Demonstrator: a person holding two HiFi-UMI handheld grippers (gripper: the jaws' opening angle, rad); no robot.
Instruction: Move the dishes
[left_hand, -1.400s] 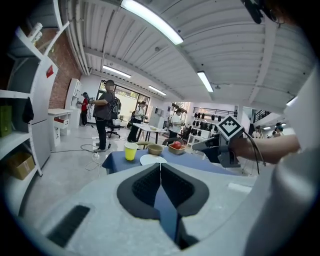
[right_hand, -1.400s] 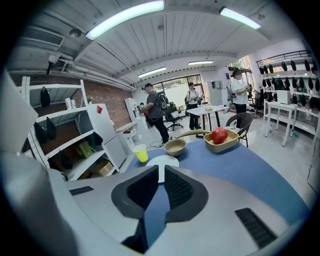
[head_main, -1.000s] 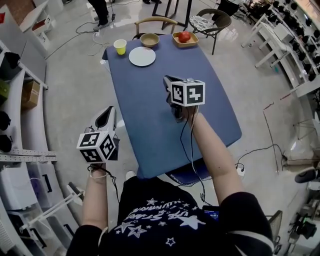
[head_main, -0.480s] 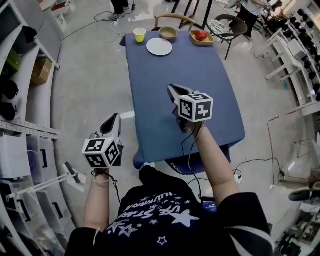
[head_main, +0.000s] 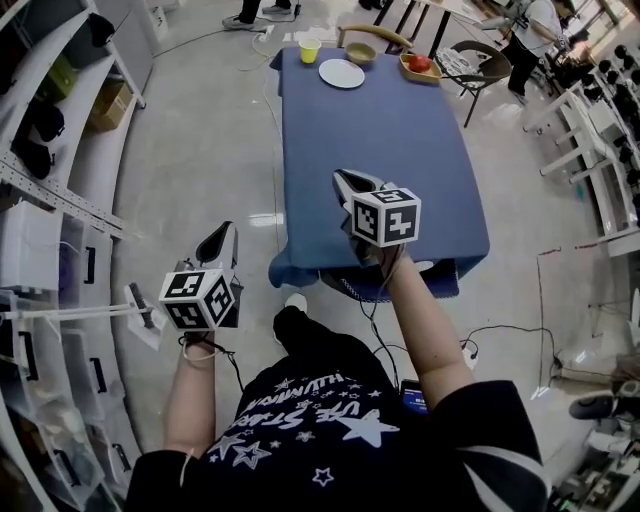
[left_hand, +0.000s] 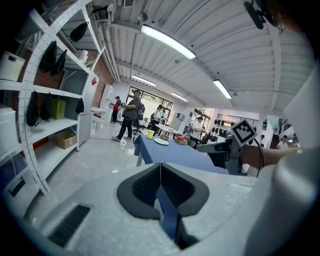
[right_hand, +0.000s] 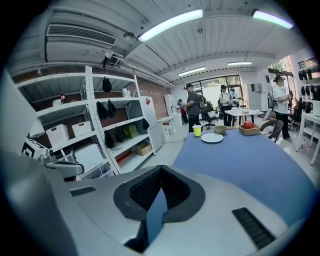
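The dishes stand at the far end of the blue table (head_main: 380, 150): a yellow cup (head_main: 310, 50), a white plate (head_main: 342, 73), a tan bowl (head_main: 361, 53) and a wooden tray (head_main: 420, 66) with a red apple in it. In the right gripper view the cup (right_hand: 197, 131), plate (right_hand: 212, 137), bowl (right_hand: 220, 129) and apple (right_hand: 248, 124) are far ahead. My right gripper (head_main: 345, 181) hovers over the table's near end, shut and empty. My left gripper (head_main: 224, 233) is over the floor left of the table, also shut with nothing in it.
Metal shelves (head_main: 40, 190) with boxes and bags line the left side. Chairs (head_main: 480, 62) stand past the table's far right corner, and a seat (head_main: 395, 285) sits under its near edge. People stand at the back. Cables (head_main: 500, 330) lie on the floor.
The table and dishes have drawn farther away in the head view as the person backed off. The right gripper now sits over the table's near end. Both grippers stay shut.
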